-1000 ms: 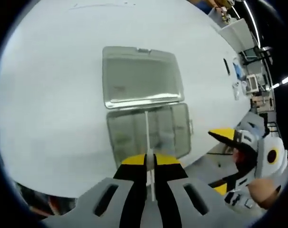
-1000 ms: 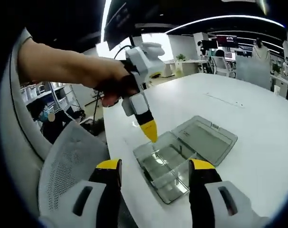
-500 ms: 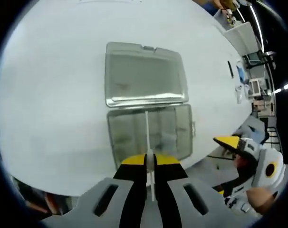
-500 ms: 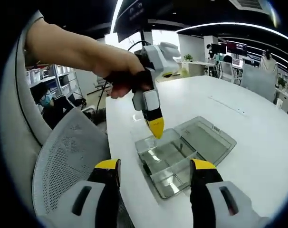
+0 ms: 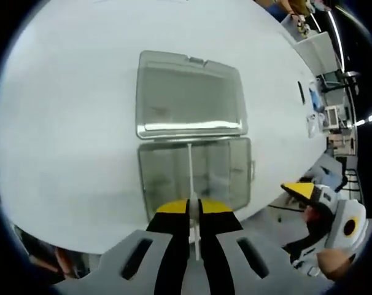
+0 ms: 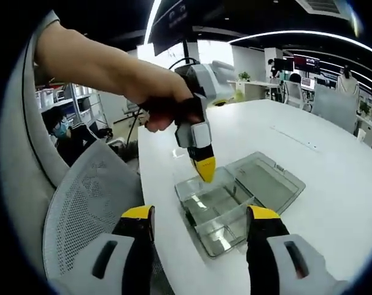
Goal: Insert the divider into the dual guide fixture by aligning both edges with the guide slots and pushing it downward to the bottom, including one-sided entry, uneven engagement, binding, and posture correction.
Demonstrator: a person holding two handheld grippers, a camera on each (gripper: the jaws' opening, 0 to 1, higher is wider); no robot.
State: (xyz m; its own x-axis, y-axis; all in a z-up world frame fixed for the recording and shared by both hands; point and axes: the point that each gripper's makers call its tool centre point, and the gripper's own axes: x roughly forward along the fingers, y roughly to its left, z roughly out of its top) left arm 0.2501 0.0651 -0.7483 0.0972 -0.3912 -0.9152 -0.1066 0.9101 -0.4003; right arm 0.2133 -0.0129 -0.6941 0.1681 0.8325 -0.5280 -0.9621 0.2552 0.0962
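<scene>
The divider (image 5: 190,184), a thin clear strip, is pinched between the left gripper's (image 5: 193,210) closed jaws. Its lower end is hidden between them, and its long axis runs straight ahead along the jaws, over the middle of the clear box (image 5: 195,178). Whether its far tip touches the box is hard to tell. The box sits near the tabletop's (image 5: 69,110) edge, its lid (image 5: 189,95) lying open flat behind it. In the right gripper view, the right gripper (image 6: 201,221) hangs with jaws wide apart and empty, near the box (image 6: 220,212), beside a mesh chair (image 6: 88,209).
</scene>
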